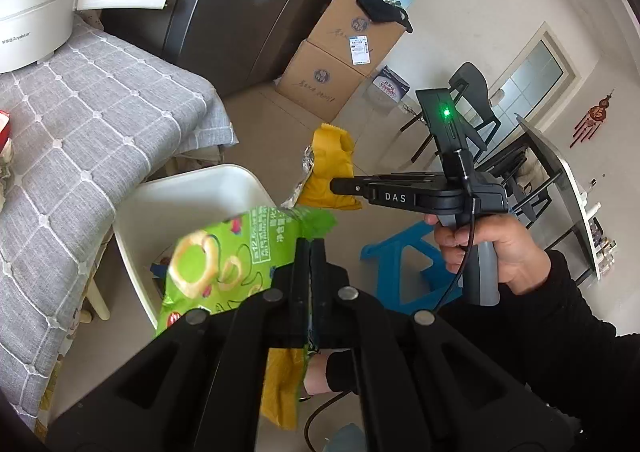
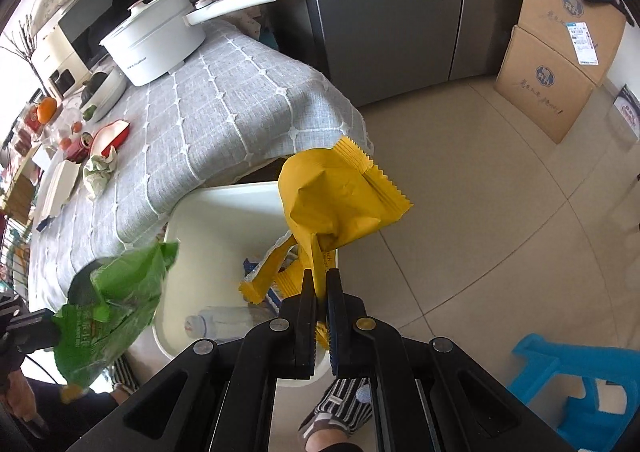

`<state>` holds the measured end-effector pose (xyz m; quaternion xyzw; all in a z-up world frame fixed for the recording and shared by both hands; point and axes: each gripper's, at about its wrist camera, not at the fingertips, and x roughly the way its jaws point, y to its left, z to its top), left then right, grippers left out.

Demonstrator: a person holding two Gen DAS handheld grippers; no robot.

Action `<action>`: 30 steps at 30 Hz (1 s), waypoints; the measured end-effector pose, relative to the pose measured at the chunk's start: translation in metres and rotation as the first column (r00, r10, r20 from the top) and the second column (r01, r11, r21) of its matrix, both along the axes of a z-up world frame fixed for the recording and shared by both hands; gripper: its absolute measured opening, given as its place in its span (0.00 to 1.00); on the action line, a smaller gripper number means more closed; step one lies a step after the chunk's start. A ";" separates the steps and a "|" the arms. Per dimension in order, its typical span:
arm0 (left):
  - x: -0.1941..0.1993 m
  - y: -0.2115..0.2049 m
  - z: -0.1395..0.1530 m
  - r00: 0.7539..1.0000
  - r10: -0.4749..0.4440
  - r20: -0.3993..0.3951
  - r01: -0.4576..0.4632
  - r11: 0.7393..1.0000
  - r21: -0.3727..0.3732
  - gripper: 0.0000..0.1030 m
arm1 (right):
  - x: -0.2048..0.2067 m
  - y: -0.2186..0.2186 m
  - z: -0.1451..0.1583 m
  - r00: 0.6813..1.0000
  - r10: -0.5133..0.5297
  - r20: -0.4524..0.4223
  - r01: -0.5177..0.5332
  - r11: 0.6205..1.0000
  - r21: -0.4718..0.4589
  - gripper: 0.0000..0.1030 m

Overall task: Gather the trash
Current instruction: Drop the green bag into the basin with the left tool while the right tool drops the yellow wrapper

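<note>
Beige floor tiles [image 2: 500, 192] run to a steel fridge [image 2: 384, 4] and stacked cartons [image 2: 548, 92]. Beyond both tongs, a white bin [image 2: 216, 220] beside the grey-clothed table [image 2: 208, 112] holds a clear bottle [image 2: 224, 322] and wrappers. Left tongs [image 1: 310, 248] pinch a green snack bag [image 1: 224, 256]; right tongs [image 2: 320, 284] clamp a yellow wrapper [image 2: 332, 196] above the bin. A blue stool [image 2: 576, 380] stands right.

Both grippers are matte black with round silver screws. The right gripper [image 1: 340, 186] bears white "DAS" lettering, a green light behind it, a thin black cable, and a grey handle. Black sleeve [image 1: 560, 316]; striped slipper [image 2: 344, 404].
</note>
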<state>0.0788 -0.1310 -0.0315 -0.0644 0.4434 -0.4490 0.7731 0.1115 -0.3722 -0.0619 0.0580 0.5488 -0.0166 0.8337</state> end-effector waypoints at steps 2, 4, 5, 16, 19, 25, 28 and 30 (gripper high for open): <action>0.004 0.001 -0.003 1.000 0.006 -0.011 -0.006 1.000 -0.008 0.01 | 0.000 -0.002 -0.002 1.000 -0.003 -0.003 0.003 1.000 0.000 0.05; 0.010 0.000 -0.009 1.000 0.014 -0.018 -0.014 1.000 -0.007 0.01 | 0.000 -0.004 -0.003 1.000 -0.006 -0.008 0.006 1.000 0.001 0.05; 0.014 -0.001 -0.013 1.000 0.022 -0.019 -0.022 1.000 -0.005 0.01 | 0.001 -0.004 -0.004 1.000 -0.007 -0.010 0.007 1.000 0.003 0.05; 0.045 -0.019 -0.064 0.994 0.104 -0.034 -0.101 0.991 0.092 0.06 | 0.005 -0.005 -0.002 0.999 -0.037 -0.005 0.037 0.999 -0.001 0.05; 0.052 -0.023 -0.067 0.994 0.108 -0.004 -0.107 0.988 0.110 0.03 | 0.006 -0.005 -0.001 0.999 -0.040 -0.003 0.040 0.999 -0.006 0.05; 0.067 -0.025 -0.068 0.990 0.139 -0.035 -0.134 0.983 0.128 0.03 | 0.008 -0.005 -0.002 0.999 -0.031 -0.010 0.031 0.999 -0.010 0.05; 0.070 -0.021 -0.065 0.986 0.163 -0.035 -0.156 0.975 0.156 0.17 | 0.008 -0.002 -0.005 1.000 -0.006 -0.026 0.006 1.000 -0.005 0.06; 0.068 -0.016 -0.062 0.983 0.184 -0.020 -0.177 0.966 0.188 0.34 | 0.009 0.002 -0.008 0.999 0.013 -0.039 -0.013 1.000 -0.007 0.06</action>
